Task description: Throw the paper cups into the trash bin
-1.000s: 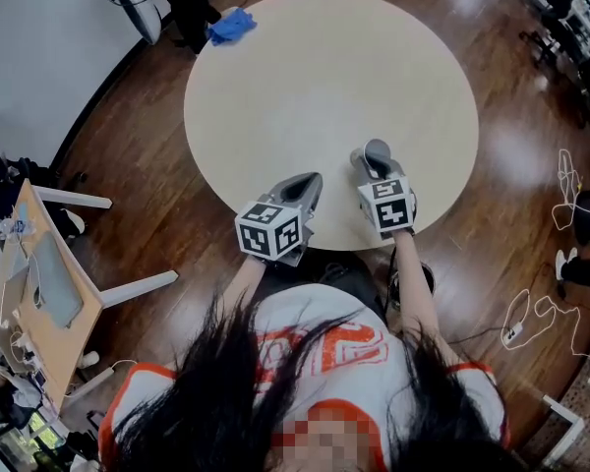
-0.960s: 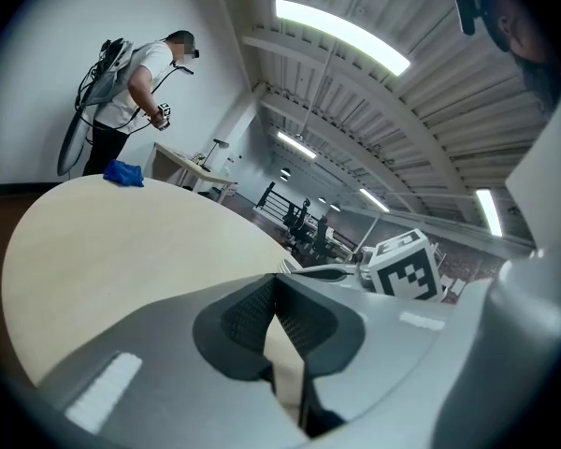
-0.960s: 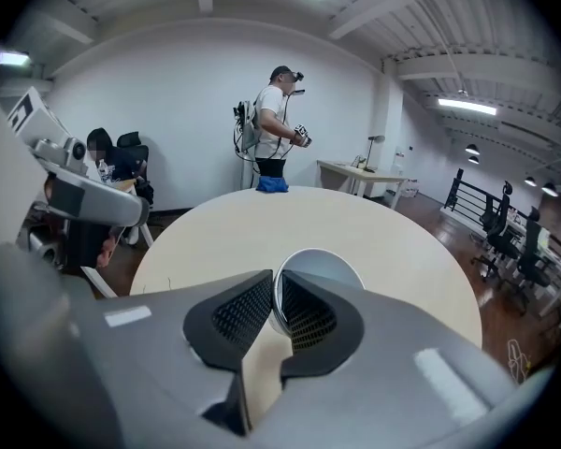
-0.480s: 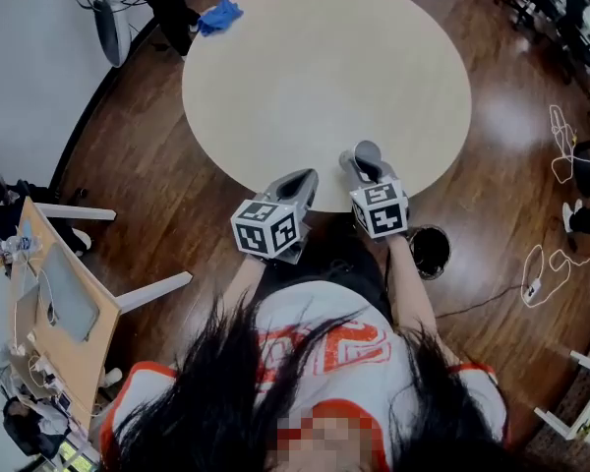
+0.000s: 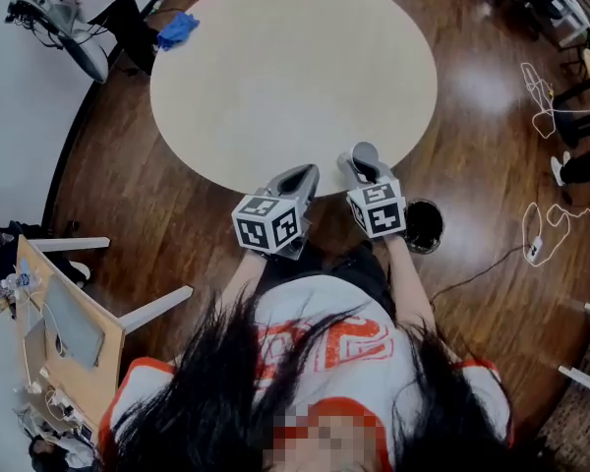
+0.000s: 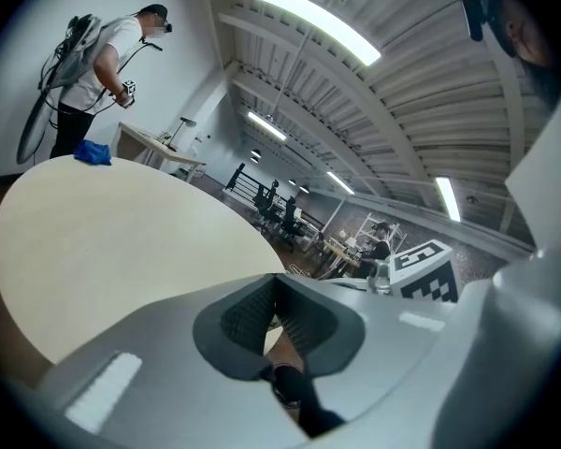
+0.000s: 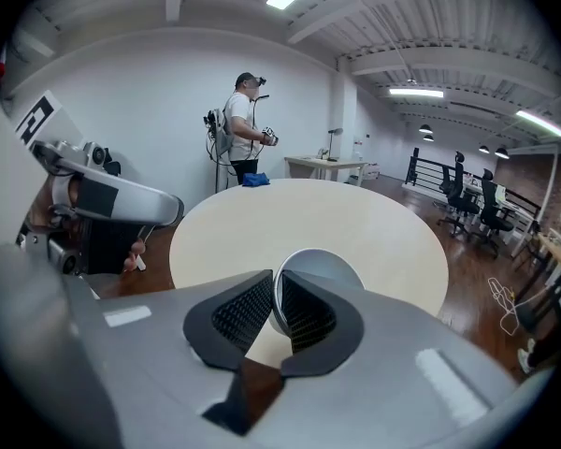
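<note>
My right gripper (image 5: pixel 360 162) is shut on the rim of a white paper cup (image 5: pixel 367 151), over the near edge of the round beige table (image 5: pixel 295 67). In the right gripper view the pads pinch the cup (image 7: pixel 323 269) wall, its open mouth facing the table, with my right gripper (image 7: pixel 277 309) just above the tabletop edge. My left gripper (image 5: pixel 297 179) hangs beside it to the left, shut and empty. The left gripper (image 6: pixel 275 296) shows pads meeting at the tips with nothing between them. A dark round trash bin (image 5: pixel 424 226) stands on the wooden floor just right of my right gripper.
A blue cloth (image 5: pixel 177 29) lies at the table's far left edge. Another person (image 7: pixel 244 129) stands beyond it. A small desk with a laptop (image 5: pixel 64 313) stands at the left. Loose cables (image 5: pixel 546 234) lie on the floor to the right, and office chairs (image 7: pixel 472 204) further off.
The view has swung right: the table slid left and the trash bin has come fully into sight beside my right gripper. Both grippers keep their pose, the cup still held.
</note>
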Action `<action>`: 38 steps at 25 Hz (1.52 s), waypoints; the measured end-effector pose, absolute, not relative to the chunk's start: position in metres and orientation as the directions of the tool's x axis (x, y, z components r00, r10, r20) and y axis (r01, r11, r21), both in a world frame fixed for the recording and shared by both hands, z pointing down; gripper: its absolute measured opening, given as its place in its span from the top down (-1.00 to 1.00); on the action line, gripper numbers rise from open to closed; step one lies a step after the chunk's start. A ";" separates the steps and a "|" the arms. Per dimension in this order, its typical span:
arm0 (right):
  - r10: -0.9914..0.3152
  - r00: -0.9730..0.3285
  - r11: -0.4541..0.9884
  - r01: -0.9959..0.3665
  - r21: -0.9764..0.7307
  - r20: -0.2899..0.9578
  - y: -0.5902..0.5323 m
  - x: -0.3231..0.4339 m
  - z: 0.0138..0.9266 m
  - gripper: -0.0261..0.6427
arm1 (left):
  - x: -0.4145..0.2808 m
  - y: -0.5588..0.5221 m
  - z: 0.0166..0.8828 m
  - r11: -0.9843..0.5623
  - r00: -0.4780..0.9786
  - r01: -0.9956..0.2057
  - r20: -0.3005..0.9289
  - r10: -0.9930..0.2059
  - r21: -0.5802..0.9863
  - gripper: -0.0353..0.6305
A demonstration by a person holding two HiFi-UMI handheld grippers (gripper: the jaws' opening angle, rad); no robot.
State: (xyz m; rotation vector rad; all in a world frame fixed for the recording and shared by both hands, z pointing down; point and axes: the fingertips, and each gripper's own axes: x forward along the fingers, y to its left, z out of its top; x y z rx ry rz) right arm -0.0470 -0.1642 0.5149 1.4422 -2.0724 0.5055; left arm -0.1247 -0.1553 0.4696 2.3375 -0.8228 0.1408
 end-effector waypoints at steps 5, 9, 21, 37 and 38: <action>-0.740 -0.224 0.279 -0.960 -0.013 0.635 -0.142 -0.017 0.517 0.82 | -0.095 -0.145 0.466 -0.626 0.824 -0.561 0.300 -0.480 0.541 0.89; -0.746 -0.185 0.213 -0.976 -0.034 0.639 -0.123 0.023 0.521 0.82 | -0.060 -0.137 0.466 -0.644 0.842 -0.537 0.302 -0.447 0.545 0.89; -0.720 -0.067 0.005 -0.996 -0.091 0.690 -0.011 0.173 0.551 0.82 | 0.078 -0.056 0.488 -0.687 0.877 -0.473 0.369 -0.308 0.551 0.89; -0.702 0.101 -0.283 -0.948 -0.146 0.705 0.075 0.262 0.571 0.83 | 0.193 0.008 0.506 -0.792 0.912 -0.267 0.410 -0.023 0.549 0.89; -0.698 0.112 -0.309 -0.938 -0.156 0.707 0.080 0.265 0.574 0.83 | 0.199 0.010 0.509 -0.799 0.914 -0.246 0.407 -0.002 0.548 0.89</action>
